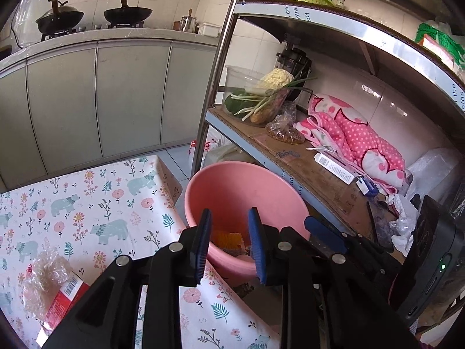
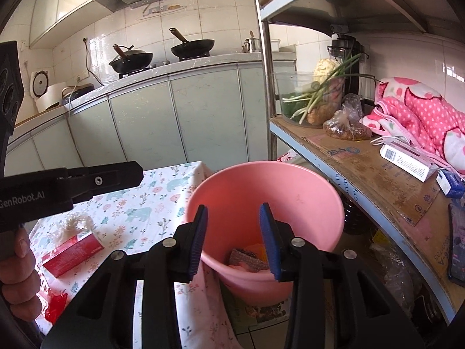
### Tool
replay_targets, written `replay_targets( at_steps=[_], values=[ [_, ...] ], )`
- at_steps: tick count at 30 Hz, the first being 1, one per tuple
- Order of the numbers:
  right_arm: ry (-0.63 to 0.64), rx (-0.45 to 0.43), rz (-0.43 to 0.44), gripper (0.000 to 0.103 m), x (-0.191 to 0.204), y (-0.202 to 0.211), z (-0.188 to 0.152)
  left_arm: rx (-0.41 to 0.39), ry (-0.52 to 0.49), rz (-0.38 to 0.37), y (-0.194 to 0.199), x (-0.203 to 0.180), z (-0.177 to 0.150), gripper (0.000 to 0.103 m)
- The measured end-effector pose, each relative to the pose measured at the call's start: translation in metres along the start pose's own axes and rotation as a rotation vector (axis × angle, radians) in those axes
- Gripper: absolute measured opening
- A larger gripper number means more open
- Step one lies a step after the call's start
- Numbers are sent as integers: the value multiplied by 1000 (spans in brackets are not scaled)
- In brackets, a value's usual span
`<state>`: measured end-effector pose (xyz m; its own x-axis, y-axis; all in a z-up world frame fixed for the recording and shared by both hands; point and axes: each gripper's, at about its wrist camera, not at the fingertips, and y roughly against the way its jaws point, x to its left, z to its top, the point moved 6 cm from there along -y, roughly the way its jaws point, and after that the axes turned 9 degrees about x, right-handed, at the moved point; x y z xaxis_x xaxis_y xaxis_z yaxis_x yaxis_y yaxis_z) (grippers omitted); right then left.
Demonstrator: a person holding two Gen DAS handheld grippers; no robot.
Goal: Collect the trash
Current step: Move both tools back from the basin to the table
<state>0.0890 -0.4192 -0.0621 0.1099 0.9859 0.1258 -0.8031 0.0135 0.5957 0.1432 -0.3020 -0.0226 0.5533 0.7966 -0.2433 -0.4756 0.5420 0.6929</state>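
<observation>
A pink bin (image 1: pixel 247 186) (image 2: pixel 261 192) stands on the floor between the table and a shelf rack. Orange and brown scraps (image 1: pixel 229 238) (image 2: pixel 250 257) lie at its bottom. My left gripper (image 1: pixel 230 212) hangs over the bin's near rim, open and empty. My right gripper (image 2: pixel 234 208) is beside it over the same rim, also open with nothing between its fingers. On the floral tablecloth (image 1: pixel 101 203) (image 2: pixel 145 200) lie a red box (image 1: pixel 64 296) (image 2: pixel 72 250), crumpled clear plastic (image 1: pixel 43 273) (image 2: pixel 72 224) and a red wrapper (image 2: pixel 55 305).
A metal shelf rack (image 1: pixel 261 157) (image 2: pixel 334 171) stands close to the bin on the right, holding a pink dotted blanket (image 1: pixel 357 136), a white carton (image 2: pixel 407 163) and a bowl of vegetables (image 1: pixel 261 96). Kitchen cabinets (image 1: pixel 116 96) with woks line the back wall. A hand (image 2: pixel 17 261) holds the left gripper.
</observation>
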Motion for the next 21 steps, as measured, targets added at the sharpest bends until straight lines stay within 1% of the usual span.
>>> replay_targets(
  at_steps=[4,10,16,21],
  values=[
    [10,5,14,38,10,6,-3,-5,7,-4,16,7,-8,25],
    [24,16,39,38,28,13,-8,-9,8,10,37,23,-20,25],
    [61,30,75,38,52,16,-13,-11,25,48,58,53,-33,25],
    [102,39,118,38,77,20,-19,-42,51,87,85,87,-44,25]
  ],
)
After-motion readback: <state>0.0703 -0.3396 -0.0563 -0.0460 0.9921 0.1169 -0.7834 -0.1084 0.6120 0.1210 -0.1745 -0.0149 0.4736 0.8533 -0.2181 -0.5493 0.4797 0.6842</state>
